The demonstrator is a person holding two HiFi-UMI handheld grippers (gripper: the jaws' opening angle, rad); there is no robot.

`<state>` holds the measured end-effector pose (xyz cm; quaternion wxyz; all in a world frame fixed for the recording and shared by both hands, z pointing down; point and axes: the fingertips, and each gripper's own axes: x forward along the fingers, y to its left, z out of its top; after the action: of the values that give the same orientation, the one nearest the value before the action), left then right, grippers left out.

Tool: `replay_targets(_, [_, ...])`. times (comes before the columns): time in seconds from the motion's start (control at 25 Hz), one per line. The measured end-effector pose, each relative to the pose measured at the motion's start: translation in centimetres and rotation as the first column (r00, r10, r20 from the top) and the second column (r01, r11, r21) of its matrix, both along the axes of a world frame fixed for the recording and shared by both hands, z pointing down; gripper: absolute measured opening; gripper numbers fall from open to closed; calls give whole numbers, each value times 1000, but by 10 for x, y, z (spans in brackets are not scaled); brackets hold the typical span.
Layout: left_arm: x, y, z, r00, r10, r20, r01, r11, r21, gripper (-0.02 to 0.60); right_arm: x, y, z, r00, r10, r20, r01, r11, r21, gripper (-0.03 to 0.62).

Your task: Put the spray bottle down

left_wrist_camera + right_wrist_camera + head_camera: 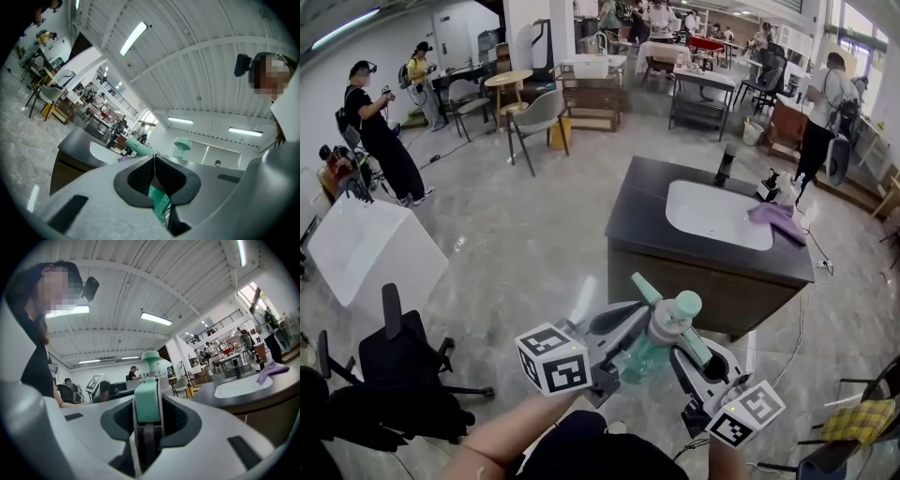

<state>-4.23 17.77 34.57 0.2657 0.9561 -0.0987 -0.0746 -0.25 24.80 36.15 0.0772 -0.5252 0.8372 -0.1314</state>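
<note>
No text, brand or number can be read. The spray bottle [645, 358] between the jaws shows no label; the cubes on the left gripper [630, 333] and the right gripper [689, 349] carry only square patterns.

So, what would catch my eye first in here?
A teal spray bottle low in the middle, clamped between the left hand-held gripper and the right hand-held gripper. Beyond it stands a dark counter with a white sink and a purple cloth at its right.
</note>
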Motion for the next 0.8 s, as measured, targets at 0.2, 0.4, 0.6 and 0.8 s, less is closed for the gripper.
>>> replay_targets(0.2, [8, -3, 9, 999, -17, 31, 18, 1000, -8, 12, 12, -3, -4, 1000, -12, 21, 11, 1000, 18, 109])
replay_targets(0.4, [10, -11, 12, 999, -35, 34, 36, 999, -11, 12, 15, -10, -1, 1000, -26, 11, 25, 1000, 18, 109])
replay_targets(0.6, [12, -29, 11, 998, -61, 23, 62, 998, -19, 12, 20, -20, -1, 999, -39, 13, 39, 999, 15, 108])
replay_targets(0.8, [18, -48, 11, 998, -55, 20, 55, 998, -17, 12, 25, -36, -2, 999, -33, 1, 33, 999, 15, 109])
